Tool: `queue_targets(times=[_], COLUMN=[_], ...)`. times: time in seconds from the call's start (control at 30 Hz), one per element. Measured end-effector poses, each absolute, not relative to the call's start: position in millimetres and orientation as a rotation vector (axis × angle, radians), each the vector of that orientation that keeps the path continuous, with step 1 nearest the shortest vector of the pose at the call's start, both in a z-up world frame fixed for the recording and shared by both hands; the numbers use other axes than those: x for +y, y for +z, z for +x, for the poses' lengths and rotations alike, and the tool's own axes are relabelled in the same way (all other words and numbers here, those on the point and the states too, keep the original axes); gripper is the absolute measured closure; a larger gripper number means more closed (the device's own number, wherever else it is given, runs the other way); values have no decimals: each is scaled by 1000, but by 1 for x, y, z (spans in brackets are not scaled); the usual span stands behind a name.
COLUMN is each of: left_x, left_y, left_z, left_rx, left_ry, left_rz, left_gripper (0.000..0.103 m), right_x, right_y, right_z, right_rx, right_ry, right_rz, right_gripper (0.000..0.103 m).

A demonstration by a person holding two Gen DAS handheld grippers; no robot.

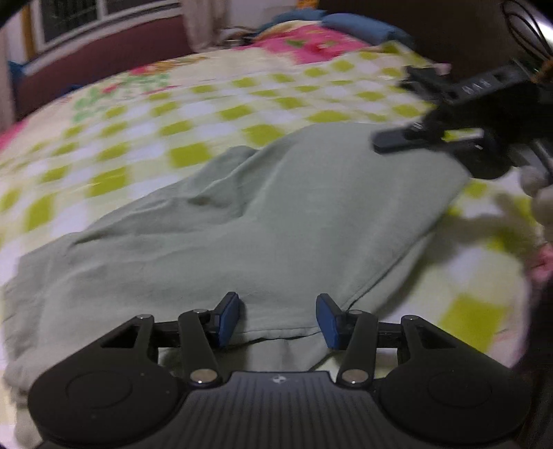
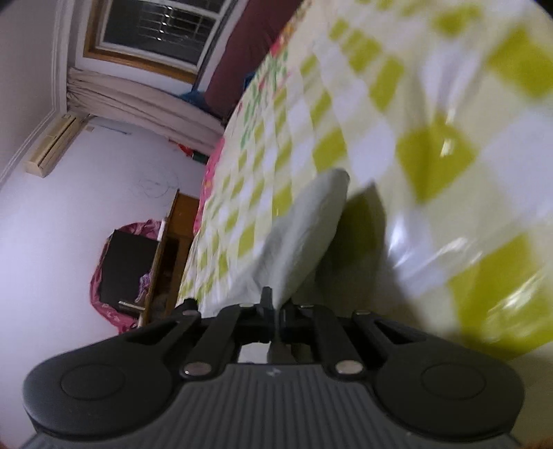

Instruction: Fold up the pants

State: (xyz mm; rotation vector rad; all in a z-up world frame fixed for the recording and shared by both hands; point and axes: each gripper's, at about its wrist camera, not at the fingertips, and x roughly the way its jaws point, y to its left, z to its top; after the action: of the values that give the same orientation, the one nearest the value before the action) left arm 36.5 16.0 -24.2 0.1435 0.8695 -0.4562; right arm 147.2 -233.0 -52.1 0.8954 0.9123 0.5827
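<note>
Pants (image 1: 242, 235), soft and light, sag across our frame's centre; left gripper (image 1: 278, 319) fingers apart at the hem, right gripper (image 2: 274, 311) clamped on a fold.

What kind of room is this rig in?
Most likely a home bedroom: pants lie on a bed with a checked cover, under a curtained window, with a wall air conditioner.

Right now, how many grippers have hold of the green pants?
1. The right gripper is shut on a raised edge of the pants; the left gripper is open at the near hem, gripping nothing.
</note>
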Motion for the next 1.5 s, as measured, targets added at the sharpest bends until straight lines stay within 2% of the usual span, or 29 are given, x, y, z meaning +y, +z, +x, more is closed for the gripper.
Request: queue_targets(times=[0.2, 0.4, 0.6, 0.77, 0.9, 1.1, 1.5], left_x=[-4, 66, 110, 114, 122, 129, 140], left_y=[-18, -3, -27, -41, -46, -48, -25], left_z=[31, 3, -25, -31, -31, -30, -66], left_rx=[834, 800, 849, 831, 825, 823, 855], left_ry=[-541, -370, -257, -282, -309, -328, -269], left_rz=[52, -18, -69, -144, -184, -234, -246], left_gripper=[42, 41, 41, 40, 40, 40, 40], right_x=[-235, -140, -13, 68, 100, 111, 123], right_y=[5, 51, 51, 23, 0, -24, 0], right_z=[139, 133, 122, 104, 90, 98, 81], right_rx=[877, 853, 855, 920, 989, 1070, 1001], right_ry=[488, 605, 784, 885, 889, 821, 981], right_rz=[661, 289, -20, -214, -283, -222, -197], right_gripper=[98, 98, 98, 97, 97, 91, 91])
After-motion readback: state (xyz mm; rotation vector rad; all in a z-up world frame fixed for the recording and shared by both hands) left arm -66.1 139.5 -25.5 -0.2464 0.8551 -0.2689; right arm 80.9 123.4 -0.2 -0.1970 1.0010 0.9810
